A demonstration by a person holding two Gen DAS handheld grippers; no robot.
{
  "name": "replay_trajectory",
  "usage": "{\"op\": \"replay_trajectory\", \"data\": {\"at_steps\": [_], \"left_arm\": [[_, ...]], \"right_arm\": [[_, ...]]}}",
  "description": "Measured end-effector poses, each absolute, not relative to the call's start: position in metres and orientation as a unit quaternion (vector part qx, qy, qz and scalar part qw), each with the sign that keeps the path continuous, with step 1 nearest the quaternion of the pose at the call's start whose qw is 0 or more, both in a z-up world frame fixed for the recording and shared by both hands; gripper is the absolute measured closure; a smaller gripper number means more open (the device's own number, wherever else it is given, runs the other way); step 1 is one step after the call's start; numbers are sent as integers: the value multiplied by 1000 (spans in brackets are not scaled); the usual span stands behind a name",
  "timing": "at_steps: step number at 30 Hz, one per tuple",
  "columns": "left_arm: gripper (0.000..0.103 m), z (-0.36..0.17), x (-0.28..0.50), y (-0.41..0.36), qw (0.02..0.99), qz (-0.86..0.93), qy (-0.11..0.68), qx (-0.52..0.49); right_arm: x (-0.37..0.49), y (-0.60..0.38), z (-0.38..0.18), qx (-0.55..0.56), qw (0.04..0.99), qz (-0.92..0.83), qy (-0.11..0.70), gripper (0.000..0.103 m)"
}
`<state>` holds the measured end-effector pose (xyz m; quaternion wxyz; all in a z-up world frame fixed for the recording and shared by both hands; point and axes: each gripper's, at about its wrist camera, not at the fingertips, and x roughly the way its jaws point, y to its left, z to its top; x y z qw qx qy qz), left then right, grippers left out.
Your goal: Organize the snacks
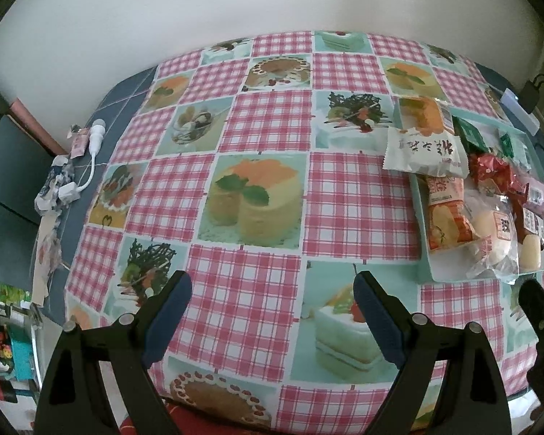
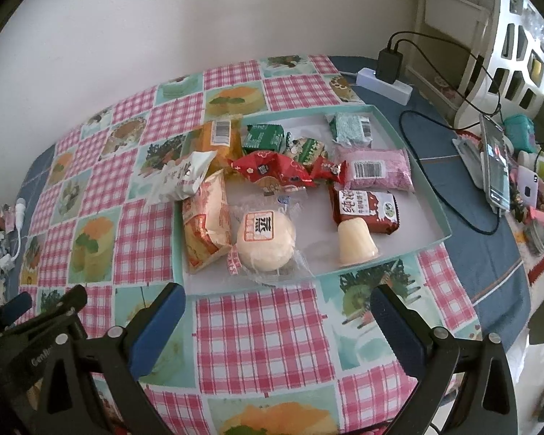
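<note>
A shallow teal-rimmed tray (image 2: 409, 134) on the patterned tablecloth holds several snacks: a round white bun (image 2: 266, 241), an orange cake pack (image 2: 205, 224), a red candy wrapper (image 2: 272, 172), a pink packet (image 2: 375, 168), a dark red packet (image 2: 366, 210), a jelly cup (image 2: 355, 243) and green packets (image 2: 264, 136). A white packet (image 2: 179, 177) leans over the tray's left rim. My right gripper (image 2: 277, 320) hangs open above the cloth just in front of the tray. My left gripper (image 1: 272, 311) is open over bare cloth, with the tray (image 1: 426, 272) to its right.
A white power strip (image 2: 384, 81) with a black charger and cables lies behind the tray. A phone on a stand (image 2: 495, 166) and small clutter sit at the right. A white cable and crumpled wrappers (image 1: 72, 166) lie at the table's left edge. A wall stands behind.
</note>
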<state>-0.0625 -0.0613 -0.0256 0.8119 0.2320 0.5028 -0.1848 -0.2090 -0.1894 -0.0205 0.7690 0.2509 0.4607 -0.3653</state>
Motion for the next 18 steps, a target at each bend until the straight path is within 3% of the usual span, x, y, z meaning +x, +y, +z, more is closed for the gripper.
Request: {"op": "replay_trajectory", "data": {"at_steps": [18], "left_arm": [[12, -41, -51, -75, 803, -114, 526, 256]], "right_arm": [[-203, -199, -41, 225, 784, -330, 475, 0]]}}
